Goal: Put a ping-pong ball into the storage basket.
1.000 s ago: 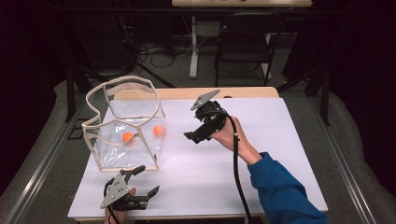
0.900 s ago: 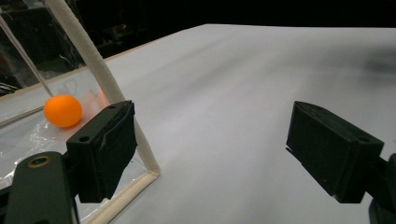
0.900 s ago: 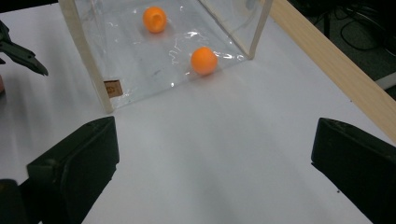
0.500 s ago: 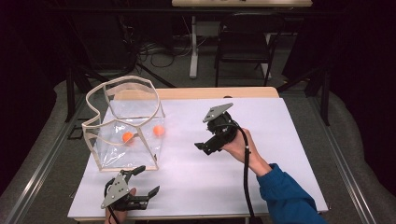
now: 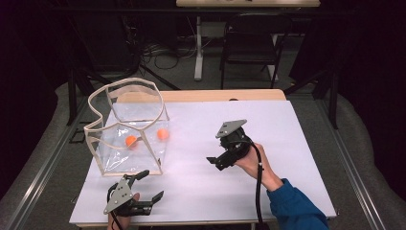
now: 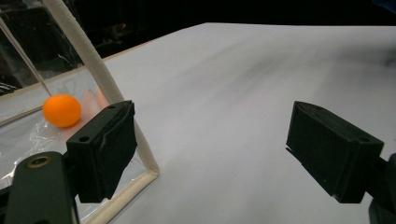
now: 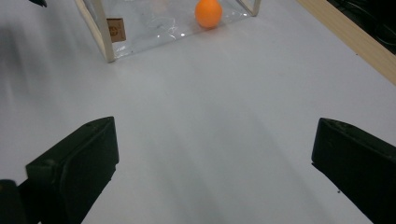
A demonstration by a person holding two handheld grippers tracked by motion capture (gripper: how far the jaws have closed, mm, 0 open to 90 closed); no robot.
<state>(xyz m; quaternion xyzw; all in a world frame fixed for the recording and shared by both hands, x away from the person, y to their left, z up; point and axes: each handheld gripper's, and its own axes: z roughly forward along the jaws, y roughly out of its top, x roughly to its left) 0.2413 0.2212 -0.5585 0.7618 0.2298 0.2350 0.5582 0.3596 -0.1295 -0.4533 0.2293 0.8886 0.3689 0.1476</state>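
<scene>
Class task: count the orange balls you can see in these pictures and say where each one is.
2. Both lie inside the clear bag: one orange ball toward its left, the other orange ball toward its right wall. None seems hidden.

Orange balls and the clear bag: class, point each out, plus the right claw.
orange ball (image 6: pixel 61 110), left gripper view, its middle
clear bag (image 5: pixel 96 100), high view, its cream rim
right claw (image 5: pixel 214 162), high view, between its fingertips

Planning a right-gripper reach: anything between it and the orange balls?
Yes. Both orange balls lie inside the clear bag, so its transparent wall stands between them and the open right gripper. The white table between gripper and bag looks bare.
</scene>
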